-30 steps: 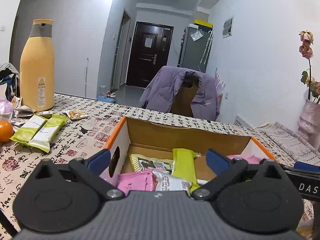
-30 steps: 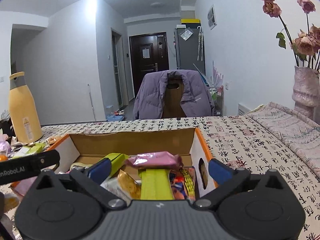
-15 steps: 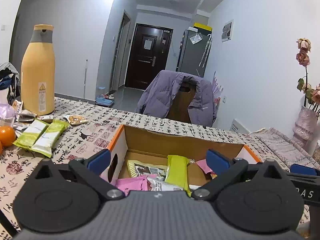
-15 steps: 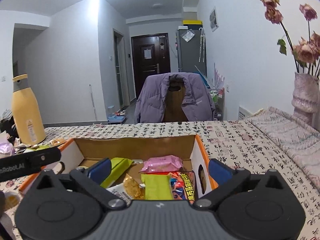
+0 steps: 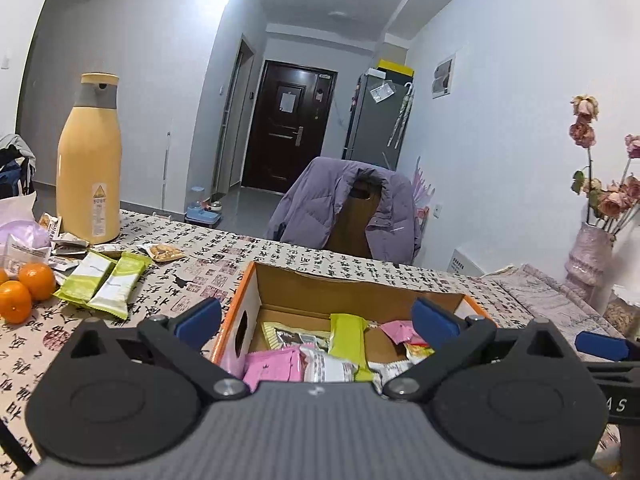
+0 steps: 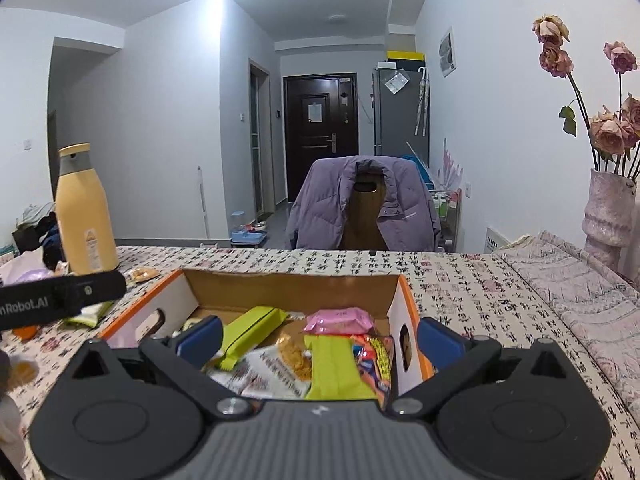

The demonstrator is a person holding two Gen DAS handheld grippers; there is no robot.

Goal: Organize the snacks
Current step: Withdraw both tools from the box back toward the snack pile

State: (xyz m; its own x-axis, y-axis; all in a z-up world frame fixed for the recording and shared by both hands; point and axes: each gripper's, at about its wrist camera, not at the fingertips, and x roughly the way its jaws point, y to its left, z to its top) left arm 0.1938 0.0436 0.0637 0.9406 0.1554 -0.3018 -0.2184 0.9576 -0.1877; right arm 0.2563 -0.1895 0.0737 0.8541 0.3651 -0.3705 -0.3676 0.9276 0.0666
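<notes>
An orange-rimmed cardboard box (image 5: 360,292) (image 6: 296,286) sits on the table holding several snack packets: pink (image 5: 272,364) (image 6: 340,320), green (image 5: 347,334) (image 6: 248,330) and white ones. My left gripper (image 5: 318,320) hovers open above the box's near side, nothing between its blue-tipped fingers. My right gripper (image 6: 320,338) is open too, above the box's right half, empty. Two green snack bars (image 5: 106,282) lie on the tablecloth left of the box. A small nut packet (image 5: 162,252) lies behind them.
A tall yellow bottle (image 5: 89,160) stands at the far left, with wrappers, a purple bag (image 5: 22,240) and oranges (image 5: 24,292) near it. A vase of dried roses (image 6: 608,208) stands at the right. A chair with a purple jacket (image 5: 352,208) faces the table's far edge.
Both grippers have pulled back and risen from the box, so it looks smaller and farther. The pink packet that was up near the right gripper now lies in the box.
</notes>
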